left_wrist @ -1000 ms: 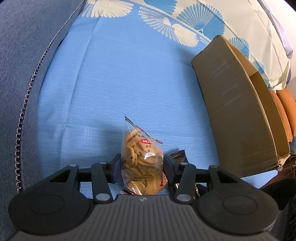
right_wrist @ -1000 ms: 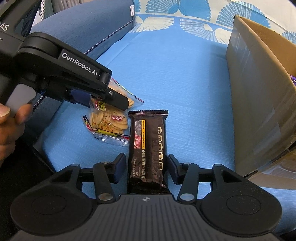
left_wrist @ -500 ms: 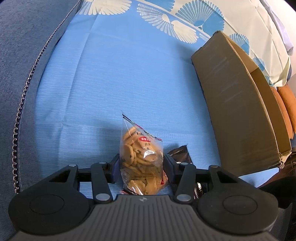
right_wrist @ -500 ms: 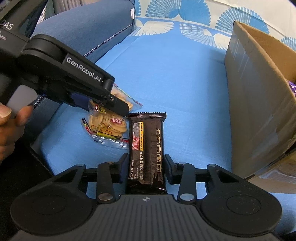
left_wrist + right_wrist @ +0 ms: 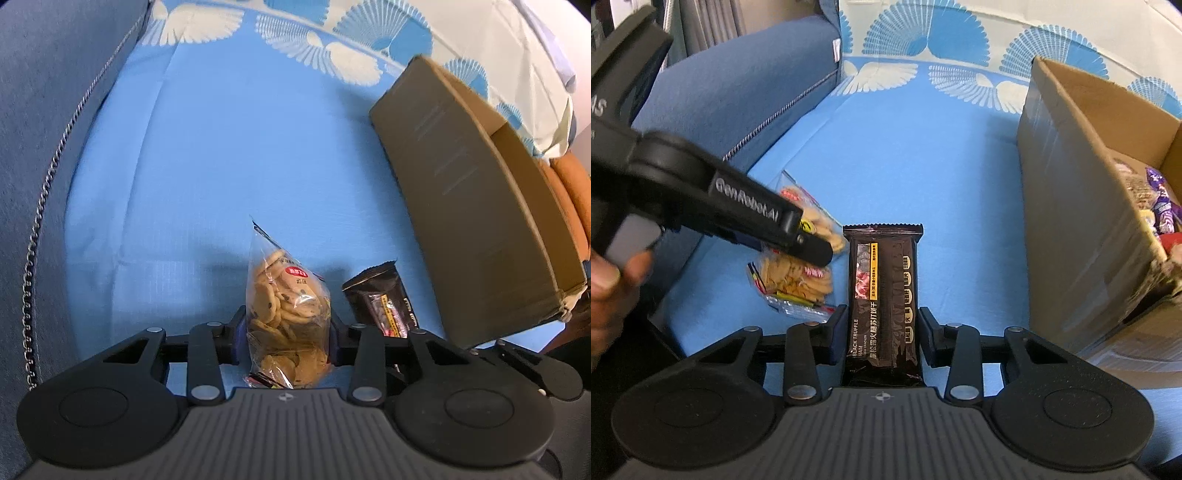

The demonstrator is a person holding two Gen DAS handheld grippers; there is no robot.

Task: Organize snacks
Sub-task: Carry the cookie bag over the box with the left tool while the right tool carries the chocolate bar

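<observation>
My left gripper (image 5: 287, 332) is shut on a clear bag of small cookies (image 5: 286, 314) and holds it above the blue sheet. In the right wrist view the left gripper (image 5: 812, 247) shows at the left with the cookie bag (image 5: 794, 277) in it. My right gripper (image 5: 882, 336) is shut on a dark brown cracker pack (image 5: 882, 295), lifted off the sheet. The cracker pack also shows in the left wrist view (image 5: 384, 302). An open cardboard box (image 5: 1082, 206) stands to the right with several wrapped snacks (image 5: 1160, 210) inside.
The blue sheet (image 5: 240, 166) covers a sofa seat. A dark blue armrest (image 5: 48, 129) rises on the left. The cardboard box (image 5: 476, 206) stands at the right of the left wrist view, with orange cushions (image 5: 569, 195) beyond it. A hand (image 5: 609, 288) grips the left gripper.
Both grippers have risen with their snacks. The right gripper now looks over the box rim at the snacks inside. The cracker pack shows more fully beside the cookie bag.
</observation>
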